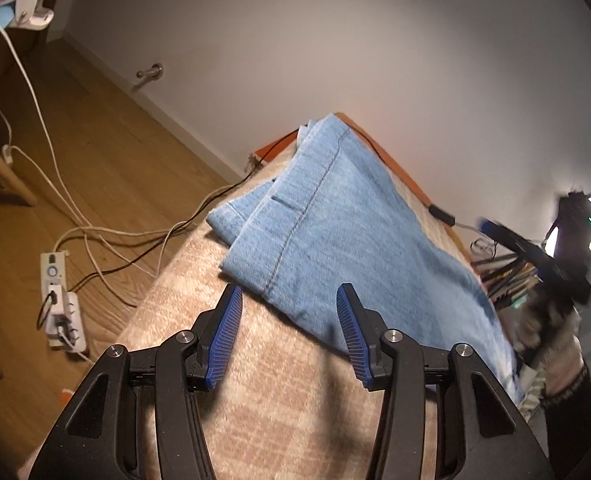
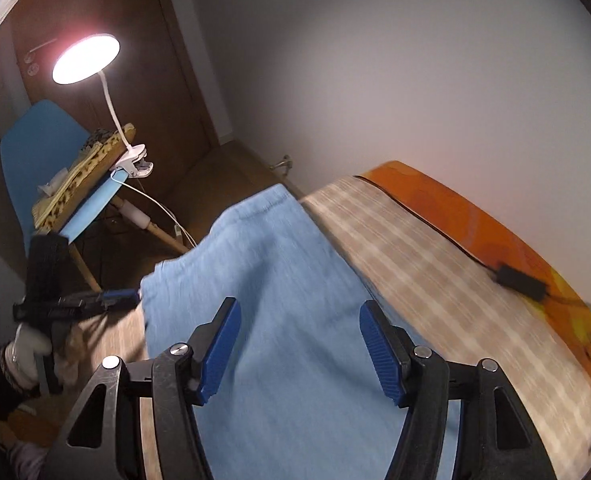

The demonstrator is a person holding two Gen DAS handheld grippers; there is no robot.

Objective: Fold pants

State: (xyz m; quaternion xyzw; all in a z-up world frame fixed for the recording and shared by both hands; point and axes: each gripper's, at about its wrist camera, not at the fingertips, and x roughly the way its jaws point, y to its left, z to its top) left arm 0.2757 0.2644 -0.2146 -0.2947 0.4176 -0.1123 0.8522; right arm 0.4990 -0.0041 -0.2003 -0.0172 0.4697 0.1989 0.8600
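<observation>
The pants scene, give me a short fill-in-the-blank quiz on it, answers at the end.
1. The pants are light ____ denim.
2. They lie on a striped beige ____.
3. The left gripper is open and holds ____.
4. The lit lamp is clipped to a blue ____.

Missing words: blue; blanket; nothing; chair

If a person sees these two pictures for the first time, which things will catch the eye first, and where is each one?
The eye goes first to the light blue jeans, lying folded on the beige blanket that covers the bed. Next is the bright round clip lamp at upper left of the right wrist view, clamped beside a blue chair. In both views a gripper stands in the foreground, left gripper and right gripper, jaws apart and empty.
</observation>
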